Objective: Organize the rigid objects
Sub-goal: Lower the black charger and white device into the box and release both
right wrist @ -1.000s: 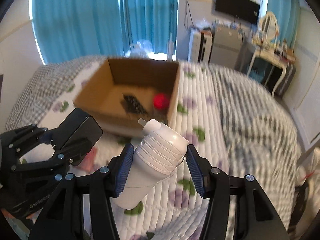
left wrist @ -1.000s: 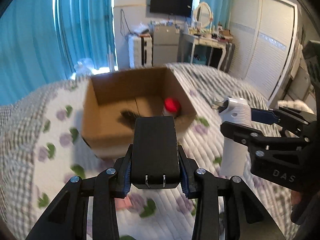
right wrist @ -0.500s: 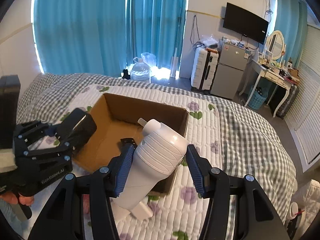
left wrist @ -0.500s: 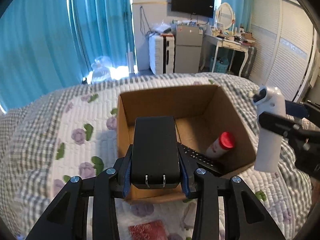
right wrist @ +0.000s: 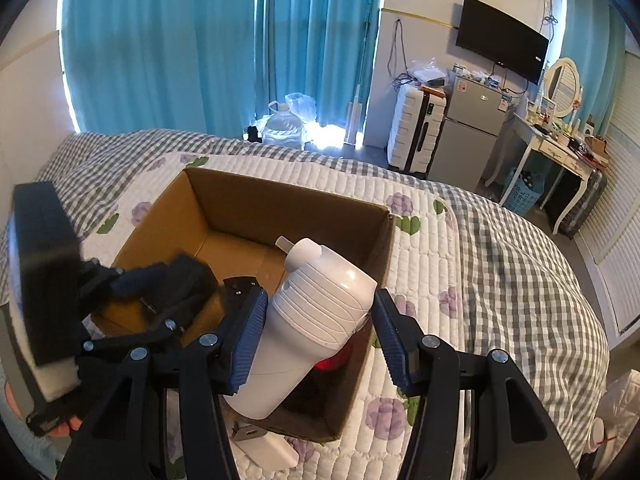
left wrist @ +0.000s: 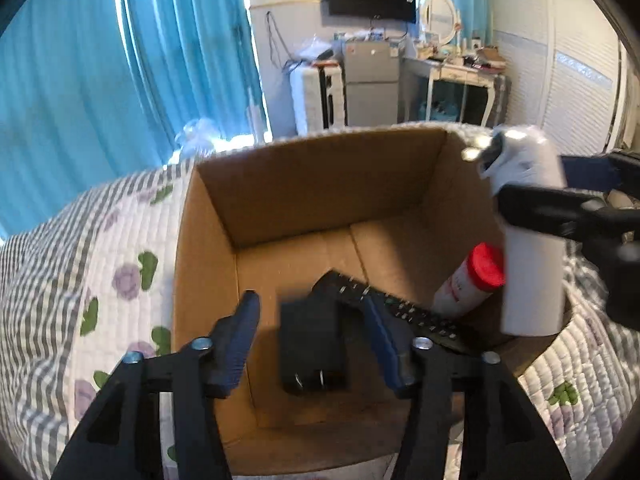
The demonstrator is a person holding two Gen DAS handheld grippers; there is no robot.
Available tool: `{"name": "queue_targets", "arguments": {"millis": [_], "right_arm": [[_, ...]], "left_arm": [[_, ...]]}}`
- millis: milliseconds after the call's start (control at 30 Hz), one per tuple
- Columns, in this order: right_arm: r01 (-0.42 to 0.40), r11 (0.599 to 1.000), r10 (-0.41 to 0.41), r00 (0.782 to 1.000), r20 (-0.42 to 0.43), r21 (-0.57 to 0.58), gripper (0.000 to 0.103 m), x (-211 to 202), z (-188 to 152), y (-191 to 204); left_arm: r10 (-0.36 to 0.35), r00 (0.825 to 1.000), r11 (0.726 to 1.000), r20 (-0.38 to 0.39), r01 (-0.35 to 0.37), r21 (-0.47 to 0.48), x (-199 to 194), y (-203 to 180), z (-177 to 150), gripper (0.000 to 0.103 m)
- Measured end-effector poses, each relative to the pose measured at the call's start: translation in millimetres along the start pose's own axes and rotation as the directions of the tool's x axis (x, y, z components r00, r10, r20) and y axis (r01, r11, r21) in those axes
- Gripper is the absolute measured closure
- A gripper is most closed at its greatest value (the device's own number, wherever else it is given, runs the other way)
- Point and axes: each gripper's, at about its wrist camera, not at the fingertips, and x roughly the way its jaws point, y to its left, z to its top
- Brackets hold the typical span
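Note:
An open cardboard box [left wrist: 304, 184] [right wrist: 280, 204] sits on the quilted bed. My left gripper [left wrist: 312, 320] is open above the box; a black power adapter [left wrist: 312, 350], blurred, is between and below its fingers, free of the pads. A black remote [left wrist: 404, 314] and a red-capped white bottle [left wrist: 472, 280] lie in the box. My right gripper [right wrist: 318, 330] holds a white bottle [right wrist: 316, 320] [left wrist: 528, 236] over the box's right side; its pads look slightly apart from the bottle. The left gripper [right wrist: 160, 280] shows in the right wrist view.
A white charger block [right wrist: 264, 446] lies on the quilt in front of the box. Beyond the bed stand teal curtains [right wrist: 224, 40], a white suitcase [right wrist: 416, 128], a small fridge [right wrist: 468, 128], a dressing table [right wrist: 560, 148] and a wall TV [right wrist: 502, 38].
Both grippers moved forward over the box. My left gripper opened and let go of the black adapter, which is dropping into the box. My right gripper's fingers have widened around the white bottle.

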Motion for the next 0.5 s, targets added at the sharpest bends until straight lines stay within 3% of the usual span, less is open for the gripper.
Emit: {"name": "queue_targets", "arguments": {"millis": [233, 500], "right_arm": [[0.020, 1.000, -0.020, 1.000, -0.005, -0.008, 0.049, 7.2, 12.2, -0.3], [0.034, 0.998, -0.039, 0.997, -0.071, -0.059, 0.049, 57.4, 21.0, 13.7]], "left_arm": [[0.015, 1.000, 0.996, 0.015, -0.014, -0.090, -16.7, 24.7, 11.7, 0.046], [0.019, 0.999, 0.991, 0.041, -0.013, -0.135, -30.9, 45.5, 12.3, 0.046]]}}
